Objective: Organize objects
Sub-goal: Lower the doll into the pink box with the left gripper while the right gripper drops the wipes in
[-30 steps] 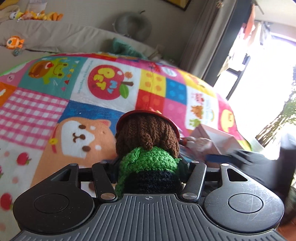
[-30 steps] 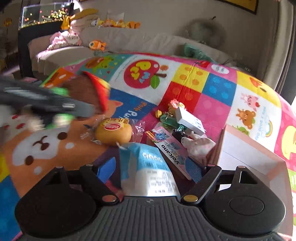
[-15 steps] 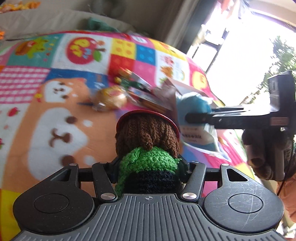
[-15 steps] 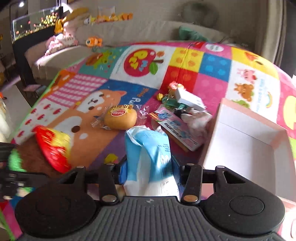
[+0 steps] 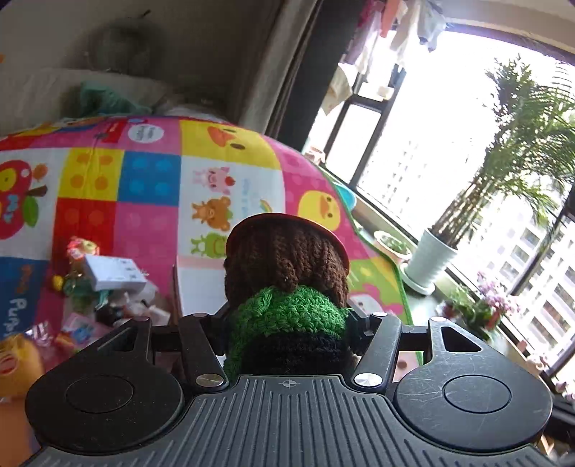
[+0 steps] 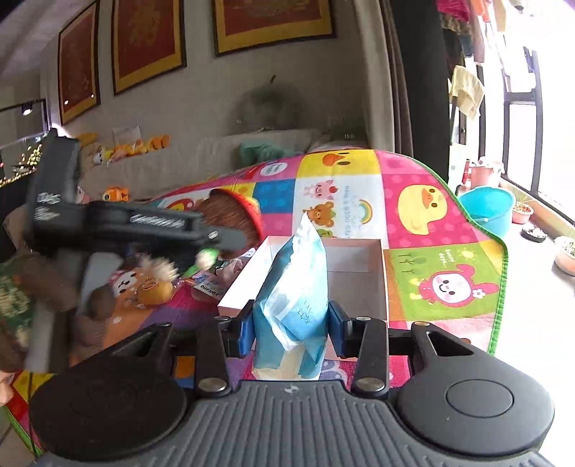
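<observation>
Between left tongs [image 5: 287, 323], crocheted doll [image 5: 285, 283], between right tongs [image 6: 291, 325], blue packet [image 6: 293, 305]

Your knitted doll [image 5: 287, 283] is brown, green and black with a red rim. Your packet [image 6: 293, 305] is light blue and white. The box [image 6: 355, 283] is white inside, and the mat [image 6: 413, 222] shows bright cartoon-animal squares.

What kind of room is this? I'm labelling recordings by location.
Most likely a home living room or play area: a cartoon play mat on the floor, a sofa with soft toys along it, framed pictures on the wall, and potted plants by a balcony window.
</observation>
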`<action>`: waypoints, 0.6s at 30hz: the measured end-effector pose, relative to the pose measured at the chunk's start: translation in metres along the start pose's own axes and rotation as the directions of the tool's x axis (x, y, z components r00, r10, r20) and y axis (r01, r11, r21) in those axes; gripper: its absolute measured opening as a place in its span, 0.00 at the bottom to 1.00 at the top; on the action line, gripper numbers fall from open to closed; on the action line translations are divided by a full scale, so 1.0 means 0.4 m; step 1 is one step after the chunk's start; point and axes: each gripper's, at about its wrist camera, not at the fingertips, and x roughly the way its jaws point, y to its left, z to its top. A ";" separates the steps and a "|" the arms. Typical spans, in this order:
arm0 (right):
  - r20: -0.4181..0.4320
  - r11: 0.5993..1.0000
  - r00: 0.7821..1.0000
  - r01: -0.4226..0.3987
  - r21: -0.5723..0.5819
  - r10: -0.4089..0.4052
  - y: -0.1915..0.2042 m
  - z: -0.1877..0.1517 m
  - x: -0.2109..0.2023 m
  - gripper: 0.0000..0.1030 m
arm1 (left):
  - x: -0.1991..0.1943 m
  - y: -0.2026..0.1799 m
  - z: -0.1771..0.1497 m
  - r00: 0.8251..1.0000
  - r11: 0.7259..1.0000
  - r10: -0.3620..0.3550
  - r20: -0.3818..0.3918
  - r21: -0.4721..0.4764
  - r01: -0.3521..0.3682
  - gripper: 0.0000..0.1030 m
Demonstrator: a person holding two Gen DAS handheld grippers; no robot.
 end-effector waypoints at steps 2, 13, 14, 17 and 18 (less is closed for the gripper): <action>0.005 1.000 1.000 -0.004 0.024 0.004 -0.028 -0.011 -0.001 0.39 | 0.090 -0.013 0.002 0.997 0.997 0.077 -0.031 -0.008 -0.077 0.62; 0.019 0.997 0.998 0.052 0.065 -0.053 -0.118 -0.073 0.036 0.39 | 0.151 -0.015 -0.036 0.932 0.960 0.281 -0.229 0.059 -0.275 0.58; 0.021 0.996 0.998 0.053 0.073 -0.055 -0.121 -0.071 0.041 0.39 | 0.123 -0.016 -0.037 0.940 0.964 0.267 -0.212 0.063 -0.260 0.58; 0.040 0.994 0.999 0.028 0.103 -0.032 -0.128 -0.053 0.041 0.39 | -0.003 -0.018 -0.042 0.972 0.977 0.207 -0.111 0.066 -0.201 0.58; 0.049 0.993 0.999 0.016 0.114 -0.022 -0.129 -0.041 0.041 0.39 | -0.043 -0.016 -0.050 0.979 0.980 0.190 -0.077 0.078 -0.184 0.58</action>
